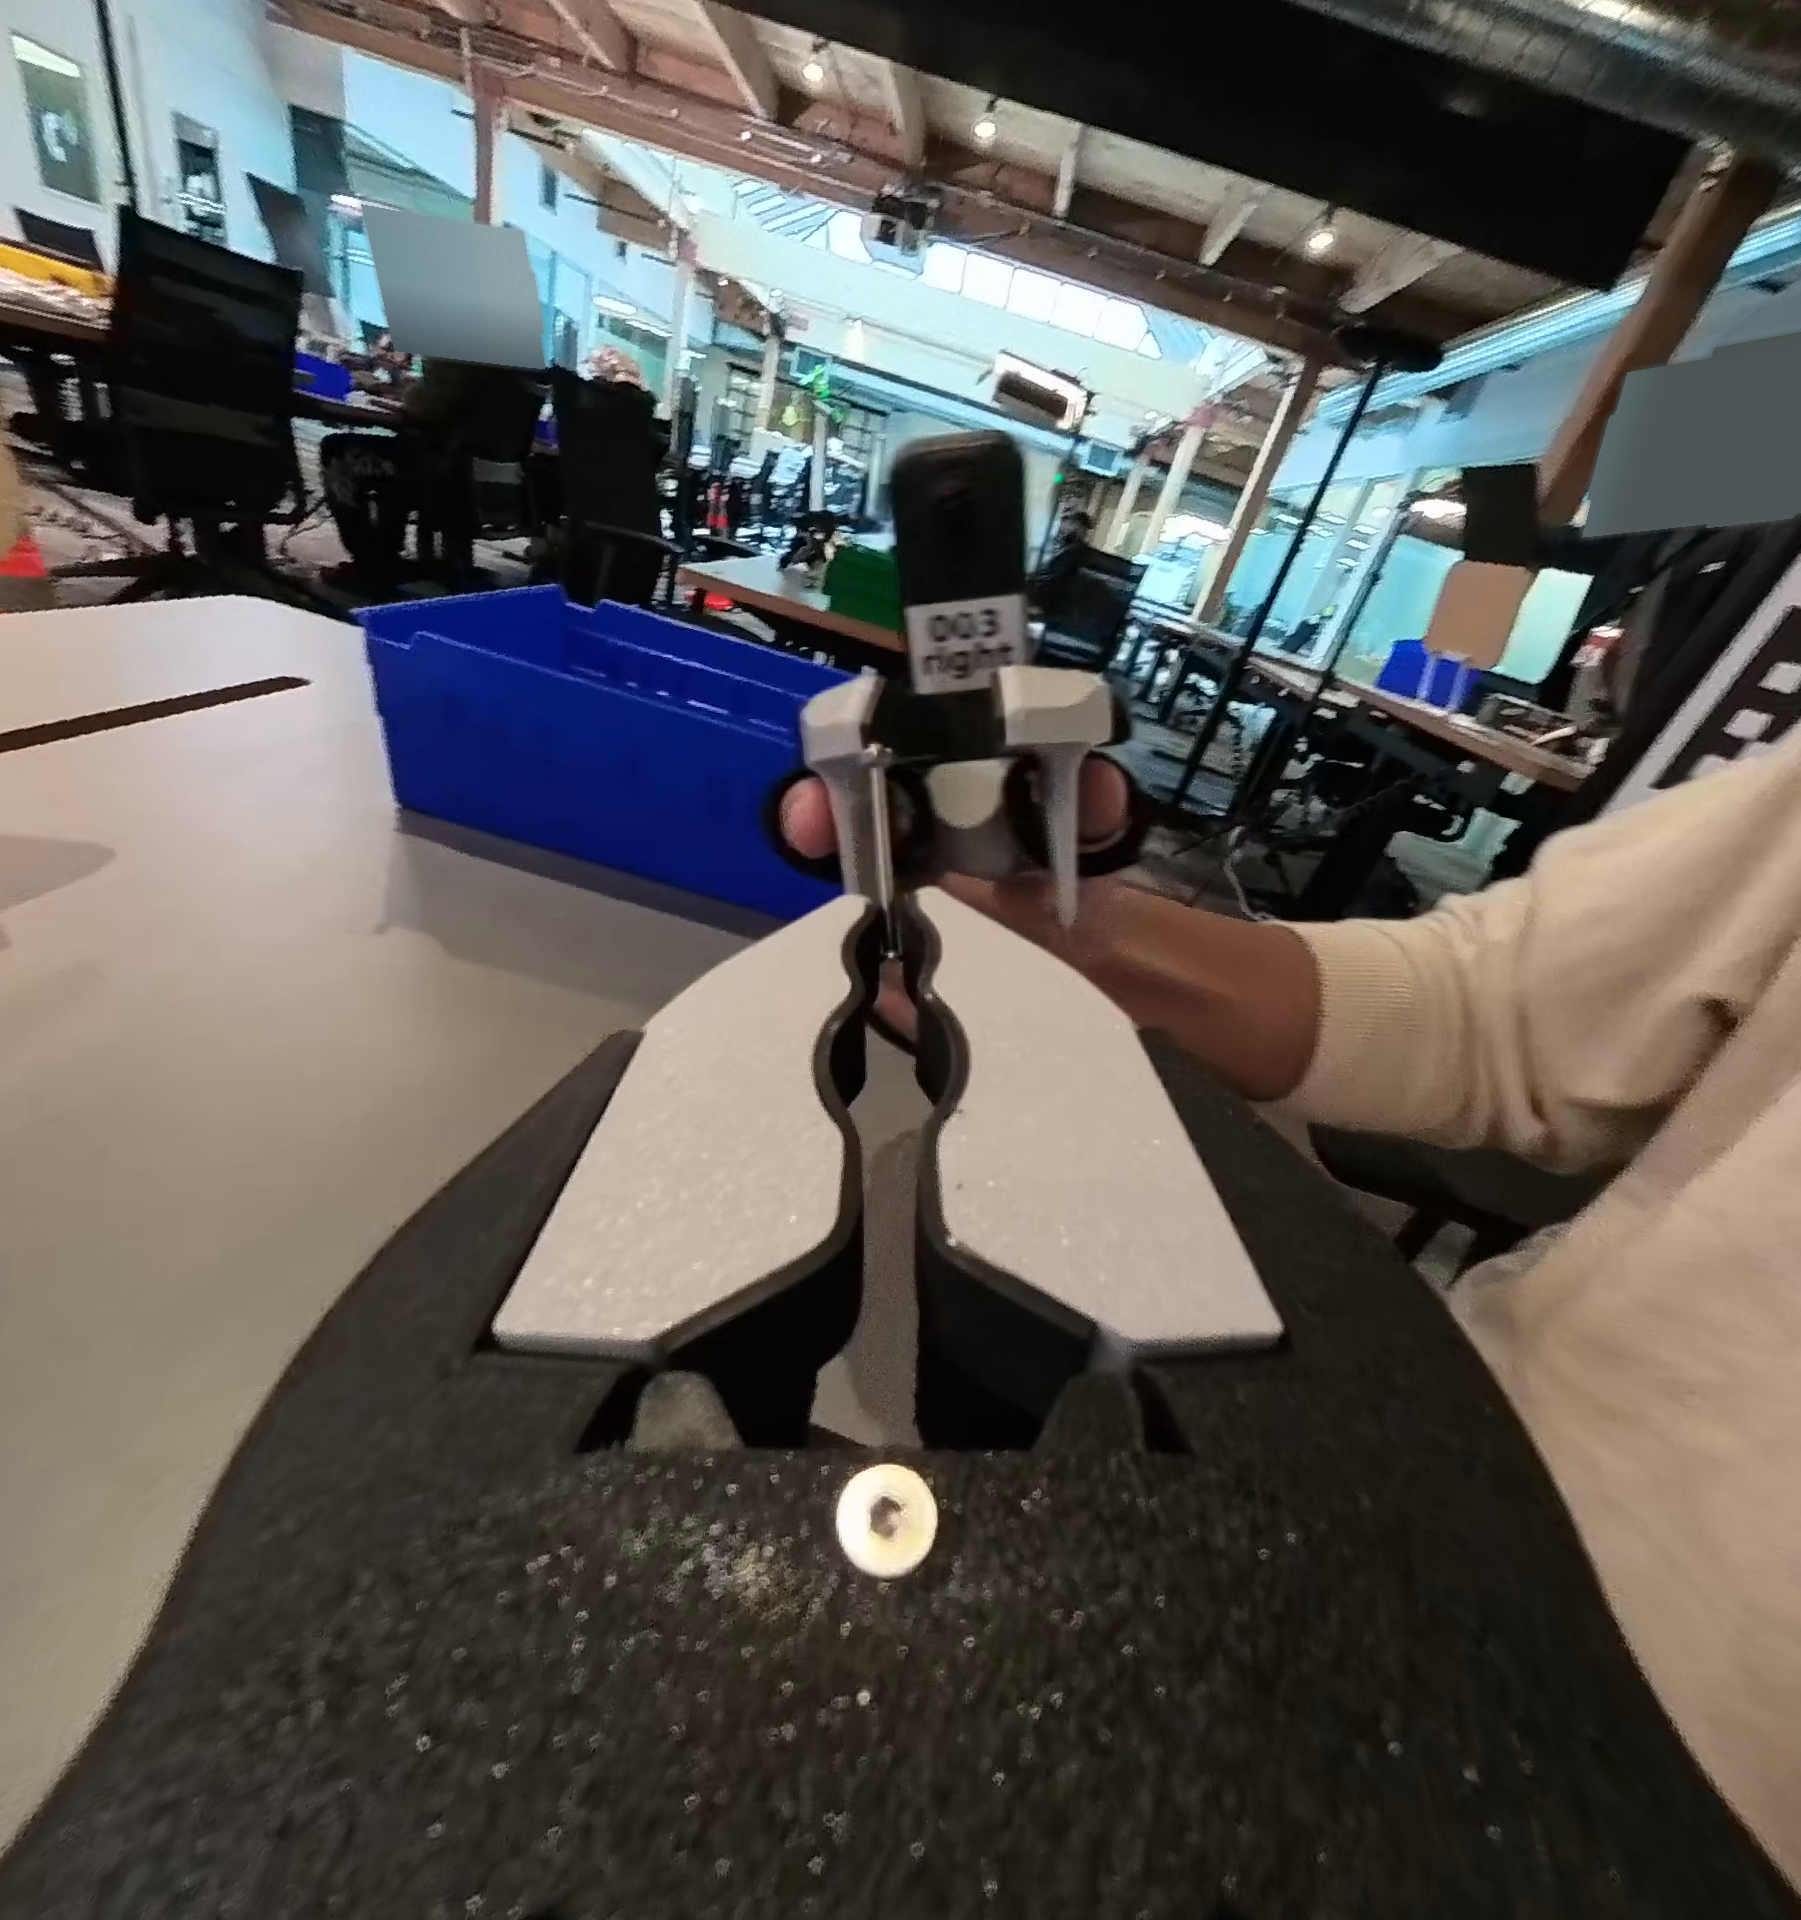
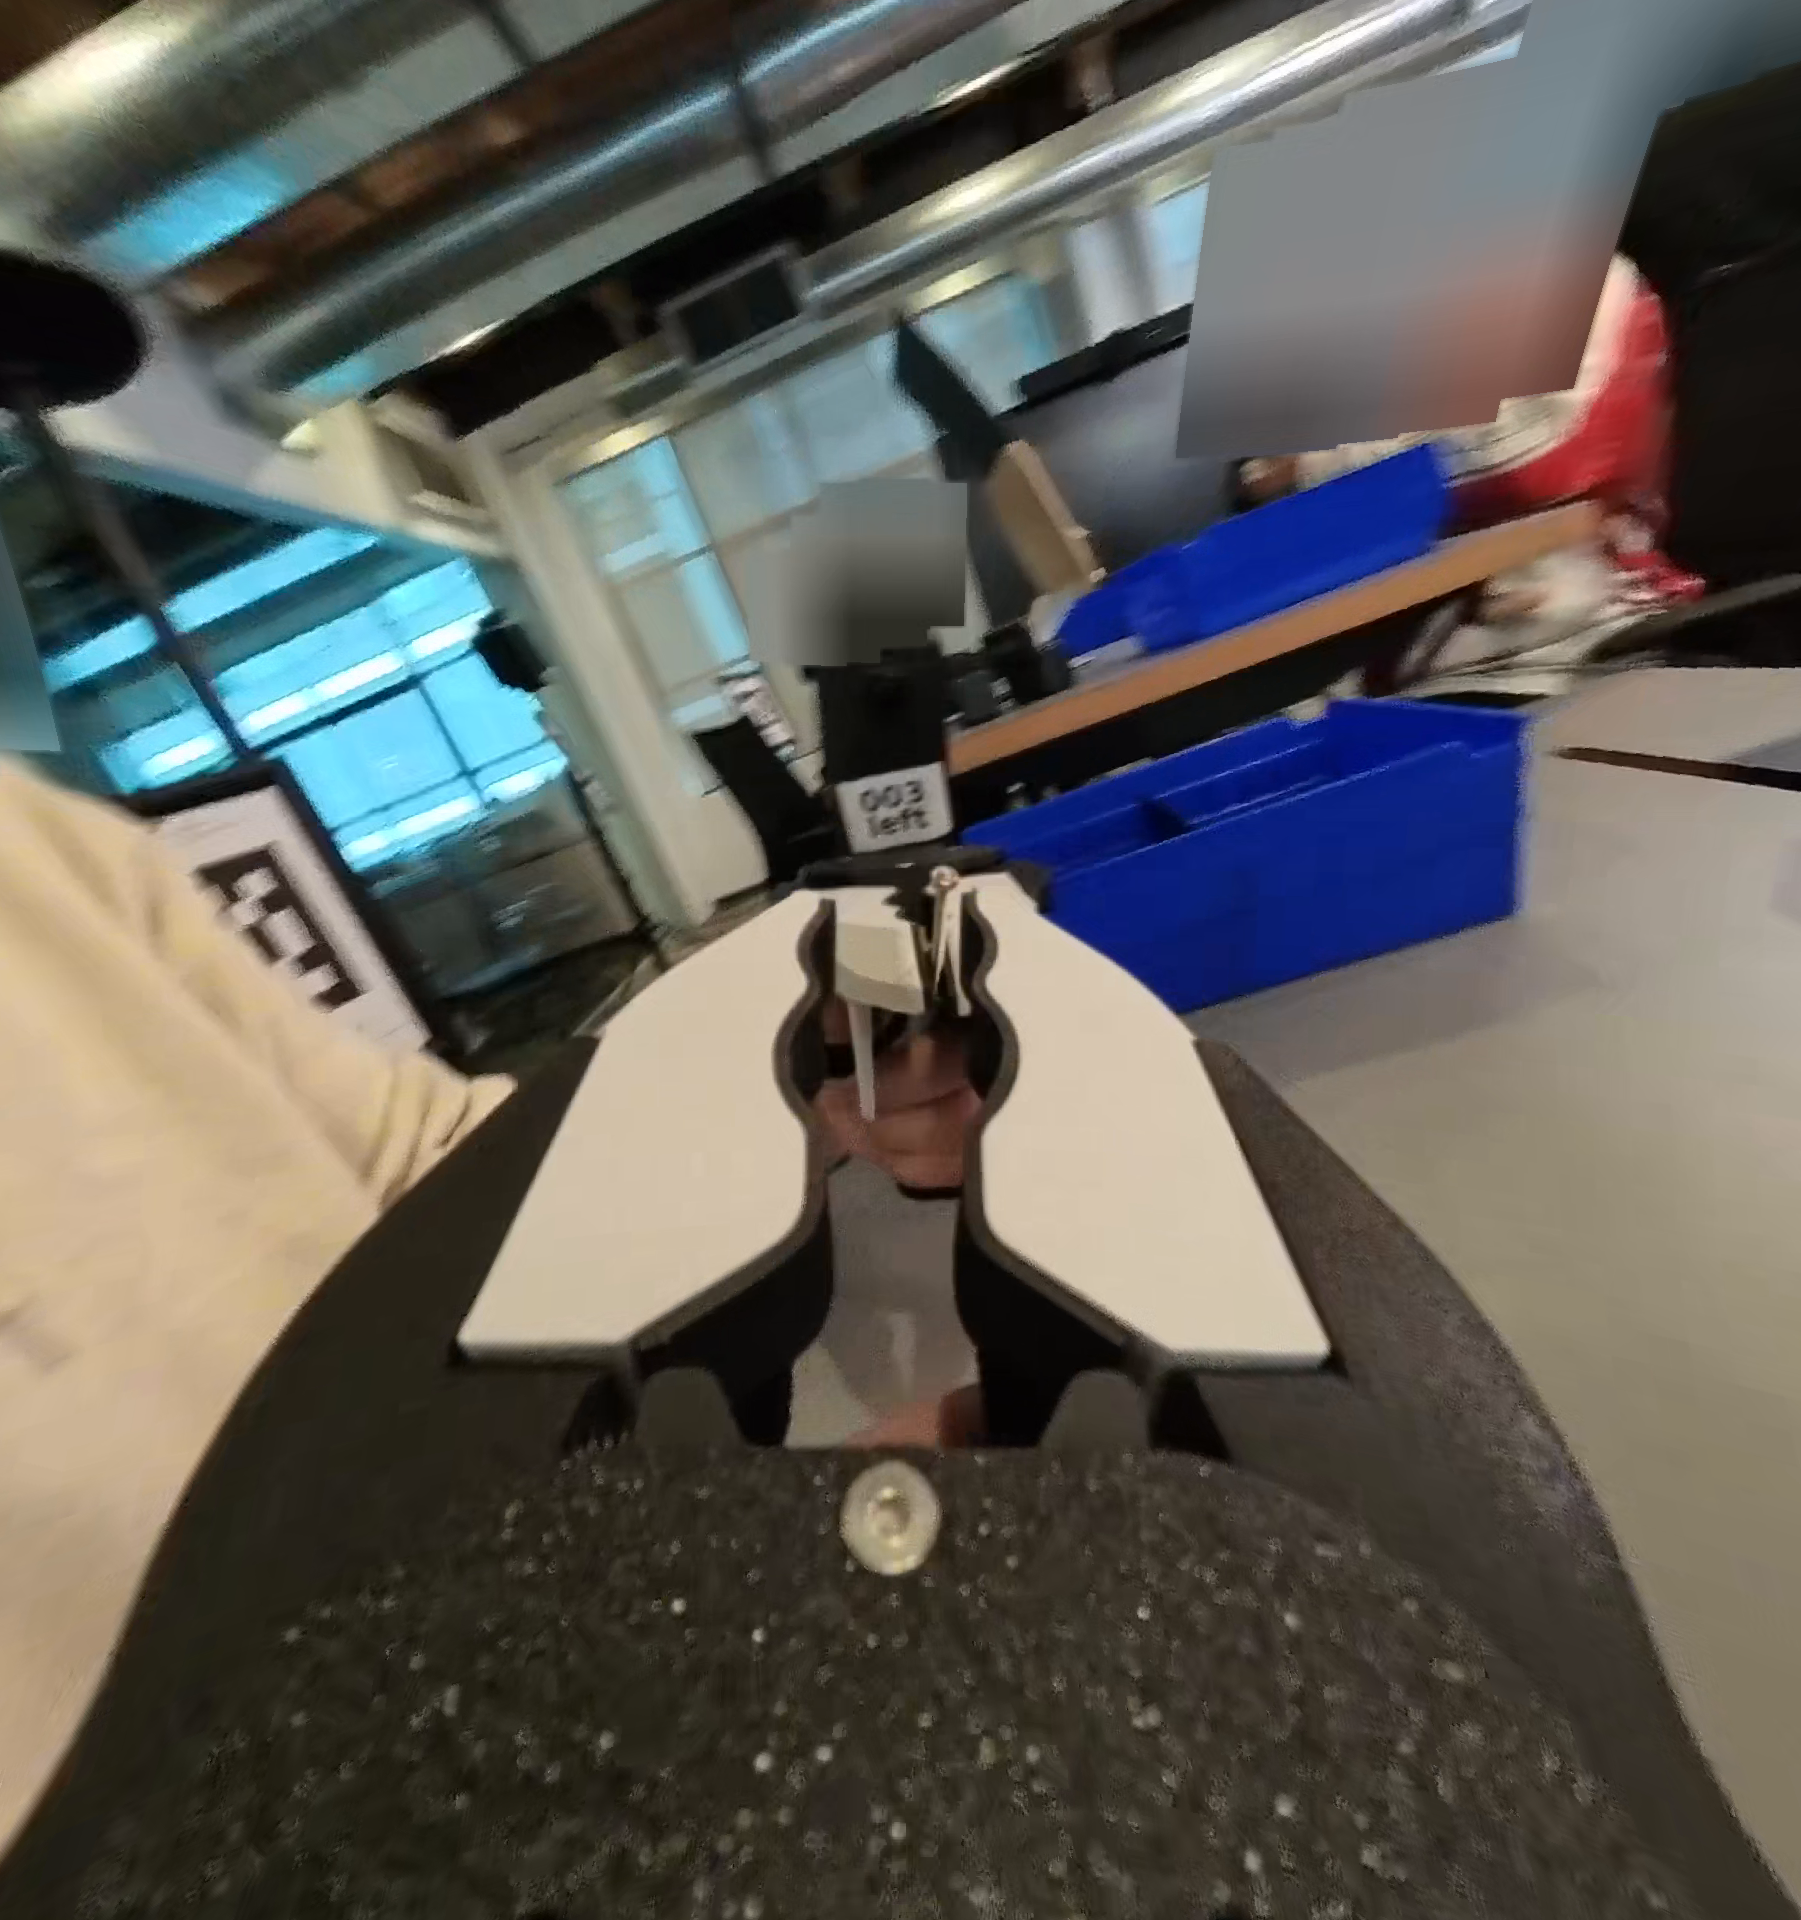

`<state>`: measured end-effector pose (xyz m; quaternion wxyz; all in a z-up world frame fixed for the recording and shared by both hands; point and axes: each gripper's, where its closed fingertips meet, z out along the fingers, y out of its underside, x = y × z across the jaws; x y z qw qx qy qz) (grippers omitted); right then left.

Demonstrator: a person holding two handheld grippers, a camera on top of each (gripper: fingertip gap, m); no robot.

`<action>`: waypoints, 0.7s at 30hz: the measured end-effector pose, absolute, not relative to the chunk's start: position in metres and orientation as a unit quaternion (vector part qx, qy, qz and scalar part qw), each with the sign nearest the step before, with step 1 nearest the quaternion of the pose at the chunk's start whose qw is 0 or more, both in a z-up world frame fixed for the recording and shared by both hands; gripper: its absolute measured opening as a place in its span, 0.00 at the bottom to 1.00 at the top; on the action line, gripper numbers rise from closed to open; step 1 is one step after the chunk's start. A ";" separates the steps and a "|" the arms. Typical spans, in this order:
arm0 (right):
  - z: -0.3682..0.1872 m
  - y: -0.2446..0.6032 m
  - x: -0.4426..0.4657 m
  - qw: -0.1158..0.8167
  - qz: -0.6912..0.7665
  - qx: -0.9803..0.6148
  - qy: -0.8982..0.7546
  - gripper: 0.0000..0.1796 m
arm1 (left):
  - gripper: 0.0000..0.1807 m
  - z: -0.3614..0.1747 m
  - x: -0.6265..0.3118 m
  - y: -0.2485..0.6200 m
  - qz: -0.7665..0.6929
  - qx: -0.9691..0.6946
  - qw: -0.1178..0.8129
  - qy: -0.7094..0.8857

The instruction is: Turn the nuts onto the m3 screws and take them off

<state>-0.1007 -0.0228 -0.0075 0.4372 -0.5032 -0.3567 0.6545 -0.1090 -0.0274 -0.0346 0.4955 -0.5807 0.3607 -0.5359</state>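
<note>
Nearest the left wrist camera, the left tongs (image 1: 891, 940) are drawn narrow, tips pinching the lower end of a thin metal screw (image 1: 880, 847). Whether a nut sits at that pinch cannot be told; it is too small to make out.

Just beyond, facing them, the right tongs (image 1: 963, 831) are held by a hand (image 1: 1114, 945) in a cream sleeve (image 1: 1602, 935). Their two pale fingers (image 1: 1064, 831) stand wide apart, and the screw runs alongside the one on the camera's left, its head near that finger's base. Whether they truly grip it is unclear.

The right wrist view is blurred (the tool seems to be moving). There the screw (image 2: 943, 935) shows between the near tips of the right tongs (image 2: 896, 925).

Behind lies a pale grey surface (image 1: 200, 935) with a blue bin (image 1: 584, 727) on it, then a workshop of chairs and benches.

Likely risk: with the screw secured at one thin end only, a twist or a slight misalignment between the two tools could tip it, cross-thread a nut, or drop the screw.
</note>
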 end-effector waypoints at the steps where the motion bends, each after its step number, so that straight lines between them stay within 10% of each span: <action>1: -0.007 -0.024 -0.102 0.429 0.655 -0.494 -0.377 0.12 | 0.02 -0.033 -0.108 -0.030 -0.541 -0.576 0.492 0.364; 21: -0.030 0.009 -0.128 0.495 0.555 -0.643 -0.184 0.03 | 0.02 -0.053 -0.109 -0.007 -0.455 -0.628 0.522 0.355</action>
